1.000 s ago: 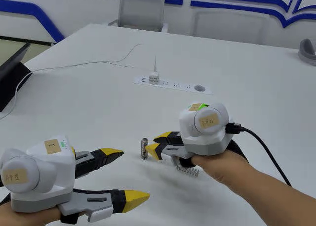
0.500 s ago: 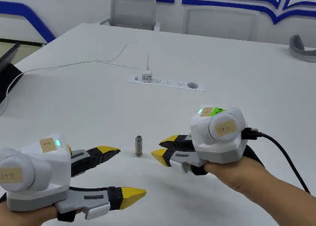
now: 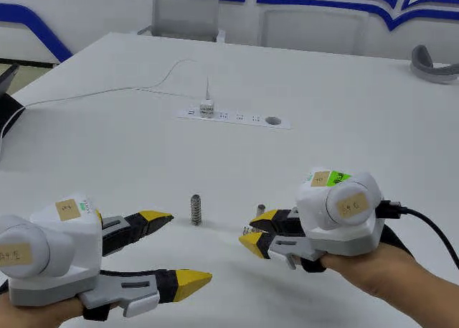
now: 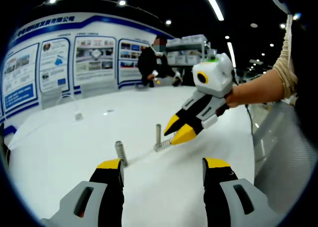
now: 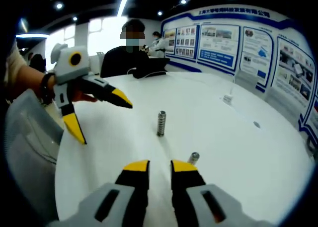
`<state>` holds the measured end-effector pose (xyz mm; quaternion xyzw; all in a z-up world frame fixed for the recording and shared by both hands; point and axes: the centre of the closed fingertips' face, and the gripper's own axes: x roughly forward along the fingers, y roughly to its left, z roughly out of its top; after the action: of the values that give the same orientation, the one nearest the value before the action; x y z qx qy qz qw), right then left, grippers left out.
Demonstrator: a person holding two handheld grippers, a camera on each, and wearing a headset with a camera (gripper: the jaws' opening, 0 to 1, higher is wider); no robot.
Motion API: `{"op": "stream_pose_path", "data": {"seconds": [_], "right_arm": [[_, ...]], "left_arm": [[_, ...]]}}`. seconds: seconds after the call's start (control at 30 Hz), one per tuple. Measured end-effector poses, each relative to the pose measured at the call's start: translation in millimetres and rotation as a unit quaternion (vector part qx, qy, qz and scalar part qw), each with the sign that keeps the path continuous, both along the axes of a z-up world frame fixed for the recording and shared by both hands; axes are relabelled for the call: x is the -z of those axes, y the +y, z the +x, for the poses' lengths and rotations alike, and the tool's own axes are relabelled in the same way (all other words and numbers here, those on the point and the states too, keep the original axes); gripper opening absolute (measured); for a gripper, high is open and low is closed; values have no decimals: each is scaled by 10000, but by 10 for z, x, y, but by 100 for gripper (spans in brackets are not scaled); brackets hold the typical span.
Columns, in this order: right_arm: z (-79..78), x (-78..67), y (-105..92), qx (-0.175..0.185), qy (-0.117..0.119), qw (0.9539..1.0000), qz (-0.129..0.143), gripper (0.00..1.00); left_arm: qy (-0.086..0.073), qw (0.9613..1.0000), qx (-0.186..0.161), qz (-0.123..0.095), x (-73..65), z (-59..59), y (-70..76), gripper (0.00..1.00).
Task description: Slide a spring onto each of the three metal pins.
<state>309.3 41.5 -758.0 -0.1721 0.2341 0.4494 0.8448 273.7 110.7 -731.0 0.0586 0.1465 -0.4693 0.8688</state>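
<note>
We are working on the second pin: the right hand-held gripper (image 3: 248, 229) is pinching a spring (image 4: 162, 146) at its tips, just beside the bare pin (image 3: 261, 209) on the table (image 3: 323, 148). The spring-clad pin (image 3: 196, 209) is standing nearby, and the left hand-held gripper (image 3: 176, 247) is gaping wide, holding nothing. Next, we judge, we are needing to tip the spring upright over the bare pin's top and lower it on.

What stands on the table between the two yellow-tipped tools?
A spring-covered pin stands between the left hand-held gripper and right hand-held gripper, clearest in the head view.
</note>
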Motion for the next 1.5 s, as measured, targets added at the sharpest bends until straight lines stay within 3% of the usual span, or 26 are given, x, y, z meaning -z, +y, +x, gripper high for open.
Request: {"op": "stream_pose_path", "data": {"seconds": [0.23,0.43,0.87,1.5], "right_arm": [[77,61,-160,166,5,9998,-129,18],[112,162,-213,173,-16,9989,-442,18],[193,353,-293,258,295,9964,-758,18],[56,450,-244,91,698,9937,-867,13]], "left_arm": [[-8,10000,14,17,-3,4,-6,65],[2,10000,15,21,3,1,-8,65],[27,10000,7,46,19,1,8,64],[54,10000,13,67,47,-20,16,63]]}}
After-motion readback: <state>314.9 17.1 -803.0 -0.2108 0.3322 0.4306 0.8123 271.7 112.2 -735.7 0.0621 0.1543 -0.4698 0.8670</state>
